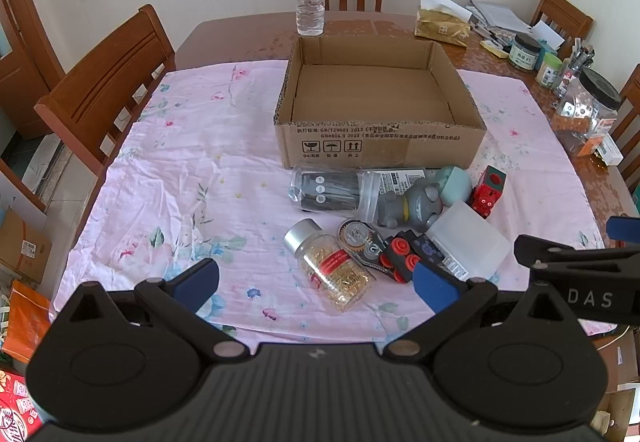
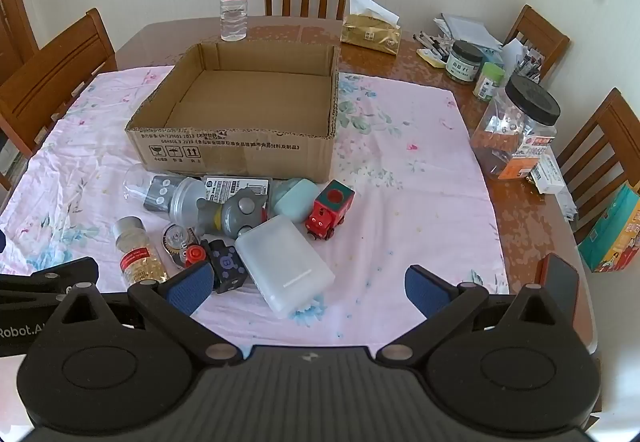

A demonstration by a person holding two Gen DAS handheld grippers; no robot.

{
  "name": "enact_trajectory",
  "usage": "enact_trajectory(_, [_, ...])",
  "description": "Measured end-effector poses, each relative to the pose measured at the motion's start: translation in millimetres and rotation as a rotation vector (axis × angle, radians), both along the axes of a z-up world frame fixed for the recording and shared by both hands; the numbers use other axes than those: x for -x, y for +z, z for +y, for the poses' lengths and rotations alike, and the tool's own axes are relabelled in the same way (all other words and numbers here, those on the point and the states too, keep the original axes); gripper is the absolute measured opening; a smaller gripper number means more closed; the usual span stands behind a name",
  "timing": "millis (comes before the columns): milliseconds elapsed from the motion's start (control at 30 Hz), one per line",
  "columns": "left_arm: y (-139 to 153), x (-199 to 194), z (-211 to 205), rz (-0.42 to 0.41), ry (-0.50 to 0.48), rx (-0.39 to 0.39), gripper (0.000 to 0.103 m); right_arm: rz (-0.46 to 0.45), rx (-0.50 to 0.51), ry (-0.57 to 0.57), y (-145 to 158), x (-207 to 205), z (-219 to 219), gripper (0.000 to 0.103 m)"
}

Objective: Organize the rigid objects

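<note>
Both grippers hover wide open over a desk with a box and a heap of small things.

Left wrist view: the left gripper has its fingers spread wide, holding nothing, above the pill bottle; the heap lies on the pink cloth just in front of the open box.
Right wrist view: the right gripper is likewise wide and empty, near the white case; the red train stands right of the heap, the box behind it.
</note>
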State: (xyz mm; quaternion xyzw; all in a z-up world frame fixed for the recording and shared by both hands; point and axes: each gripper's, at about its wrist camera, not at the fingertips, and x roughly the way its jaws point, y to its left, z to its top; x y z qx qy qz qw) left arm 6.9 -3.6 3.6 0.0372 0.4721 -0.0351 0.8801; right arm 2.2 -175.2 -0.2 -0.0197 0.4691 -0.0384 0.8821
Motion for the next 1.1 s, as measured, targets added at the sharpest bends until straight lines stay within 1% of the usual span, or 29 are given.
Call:
enact_trajectory(533, [-1, -6, 2, -0.002, -0.013, 0.005, 0.103, 0.001, 0.008, 0.000, 0, -1, 3, 0.103])
enact_trajectory(733, [-4, -7, 4, -0.011, -0.042, 0.009, 0.103, 0.003, 0.009, 0.004, 3, -7, 2, 0.103])
enact_trajectory(900, [-10, -9, 6, -0.019, -0.072, 0.029, 0.103, -0.003, 0.020, 0.016, -4, -5, 3, 0.103])
enact_trajectory(1000, [-14, -11, 7, -0.025, -0.096, 0.043, 0.103, -0.018, 0.027, 0.038, -7, -6, 2, 0.103])
enact_trajectory(1100, [-21, -12, 8, -0.032, -0.123, 0.038, 0.103, -0.034, 0.017, 0.070, -11, -7, -1, 0.103])
